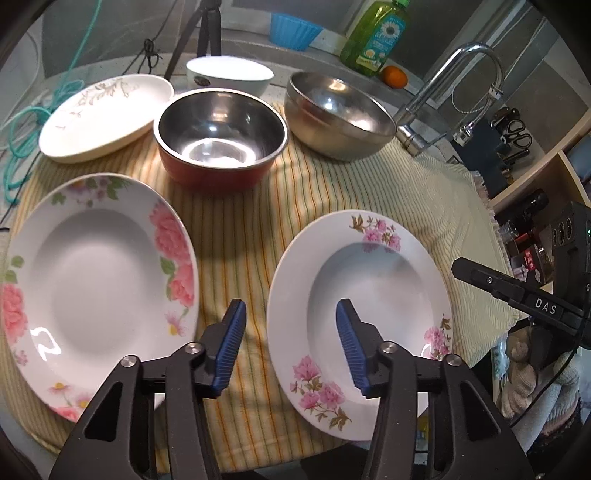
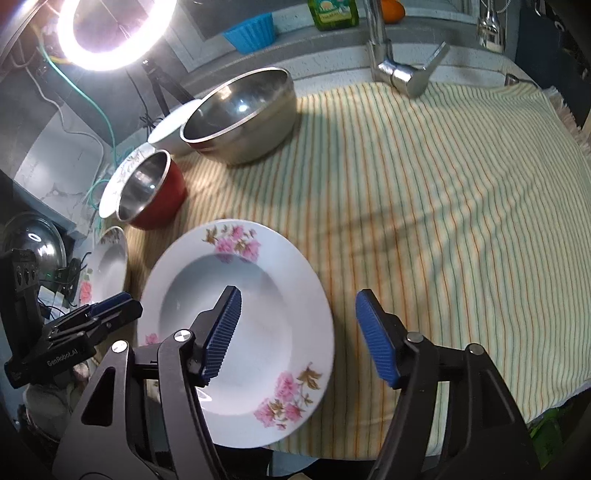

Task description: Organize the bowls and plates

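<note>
A small-flowered pink plate [image 1: 369,317] lies on the striped cloth [image 1: 240,229]; it also shows in the right wrist view [image 2: 258,321]. My left gripper [image 1: 290,347] is open, straddling that plate's left rim. My right gripper [image 2: 299,332] is open, straddling its right rim. A plate with large pink flowers [image 1: 96,291] lies at the left. Behind stand a red steel-lined bowl [image 1: 221,147], a big steel bowl [image 1: 336,114], a white bowl [image 1: 229,75] and a white leaf-patterned plate [image 1: 103,114].
A faucet [image 1: 443,96] rises at the back right, with a green soap bottle [image 1: 376,33], an orange [image 1: 394,76] and a blue cup [image 1: 293,29] on the ledge. A ring light [image 2: 114,29] glows at the back left. The cloth's right half [image 2: 461,206] is bare.
</note>
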`<state>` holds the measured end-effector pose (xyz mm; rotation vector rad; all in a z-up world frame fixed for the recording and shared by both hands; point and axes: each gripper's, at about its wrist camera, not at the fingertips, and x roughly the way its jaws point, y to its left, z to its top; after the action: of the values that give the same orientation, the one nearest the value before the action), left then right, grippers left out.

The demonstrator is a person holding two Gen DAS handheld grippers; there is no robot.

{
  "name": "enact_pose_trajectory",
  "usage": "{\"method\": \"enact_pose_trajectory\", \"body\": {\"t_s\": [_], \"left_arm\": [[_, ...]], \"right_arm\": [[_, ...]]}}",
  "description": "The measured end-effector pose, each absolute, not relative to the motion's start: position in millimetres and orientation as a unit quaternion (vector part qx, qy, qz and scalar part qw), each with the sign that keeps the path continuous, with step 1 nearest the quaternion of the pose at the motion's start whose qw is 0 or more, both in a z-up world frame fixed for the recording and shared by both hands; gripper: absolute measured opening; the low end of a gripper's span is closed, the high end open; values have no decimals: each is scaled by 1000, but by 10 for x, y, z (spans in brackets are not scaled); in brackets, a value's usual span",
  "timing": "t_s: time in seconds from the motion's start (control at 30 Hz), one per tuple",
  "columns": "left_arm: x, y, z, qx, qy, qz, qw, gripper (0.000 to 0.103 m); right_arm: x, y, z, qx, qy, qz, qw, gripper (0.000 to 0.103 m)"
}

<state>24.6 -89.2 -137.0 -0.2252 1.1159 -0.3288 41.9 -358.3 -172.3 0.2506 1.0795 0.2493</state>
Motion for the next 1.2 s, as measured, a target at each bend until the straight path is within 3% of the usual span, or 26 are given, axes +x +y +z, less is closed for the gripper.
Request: {"method": "enact_pose_trajectory", "body": {"t_s": [0.1,1.1,1.2], "left_arm": [[232,-796,-1302,-107,516,-145,837,57],[-1,851,-1350,-194,486,15,852,57],[-9,970,-1409,-207,488,22,848,57]], "right_arm": [[442,-3486,-1634,115,504,127,847,68],[728,-1763,-1685,62,524,270,805,67],[767,-1641,-1741,61,533,277,797,56]]}}
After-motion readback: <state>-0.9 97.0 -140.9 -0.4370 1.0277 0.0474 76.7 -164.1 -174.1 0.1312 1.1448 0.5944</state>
